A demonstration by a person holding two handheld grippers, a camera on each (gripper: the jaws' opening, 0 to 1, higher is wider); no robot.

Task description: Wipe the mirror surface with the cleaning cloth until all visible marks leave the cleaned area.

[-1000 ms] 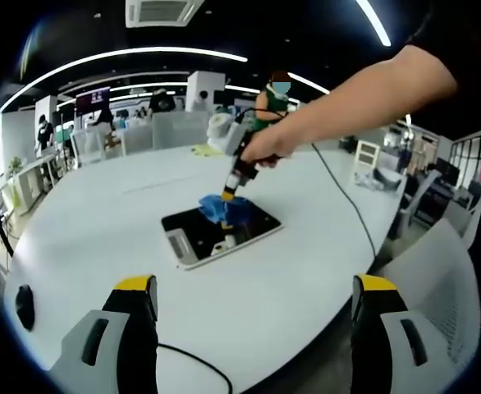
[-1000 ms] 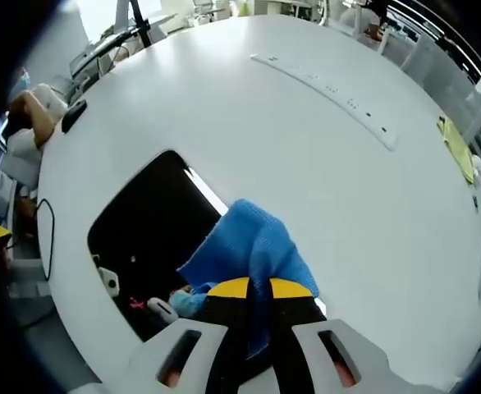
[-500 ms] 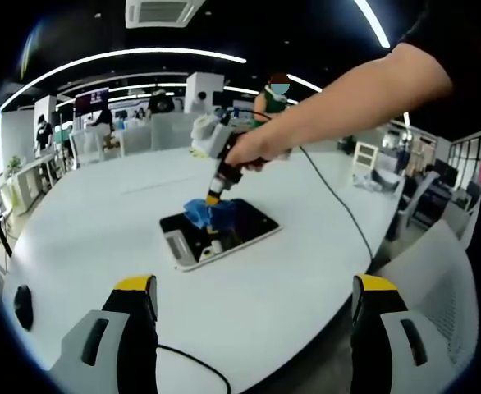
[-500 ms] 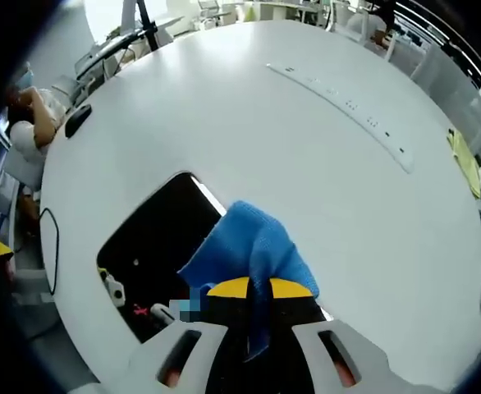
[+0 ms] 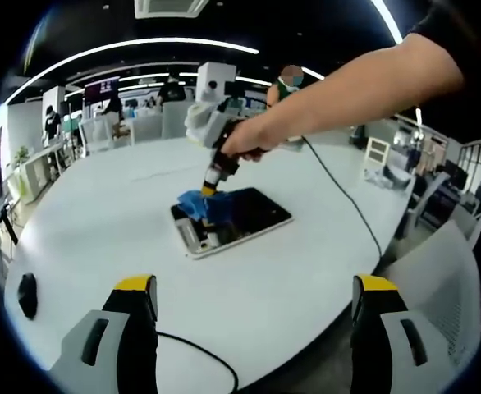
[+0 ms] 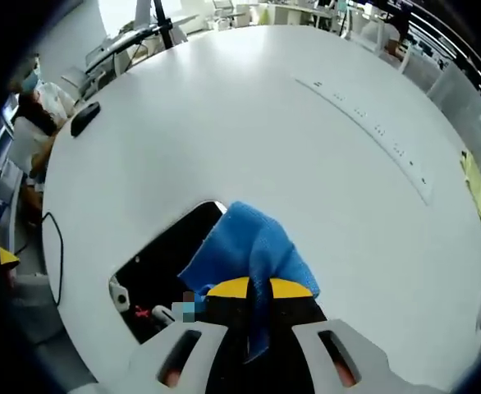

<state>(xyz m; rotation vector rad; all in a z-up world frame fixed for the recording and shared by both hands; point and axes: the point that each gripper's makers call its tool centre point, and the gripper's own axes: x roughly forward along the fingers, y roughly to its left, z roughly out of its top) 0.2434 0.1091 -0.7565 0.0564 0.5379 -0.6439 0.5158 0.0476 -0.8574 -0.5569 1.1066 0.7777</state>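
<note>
— What is the right gripper (image 6: 259, 289) holding?
— A soft, crumpled blue cloth (image 6: 245, 246), pinched between its jaws and pressed on the mirror (image 5: 232, 217), a dark glossy rectangle lying flat on the smooth white tabletop (image 6: 249, 123).
— And the left gripper (image 5: 253, 291)?
— Jaws wide apart, holding nothing, above the tabletop's near edge. The cloth hides one end of the mirror.
</note>
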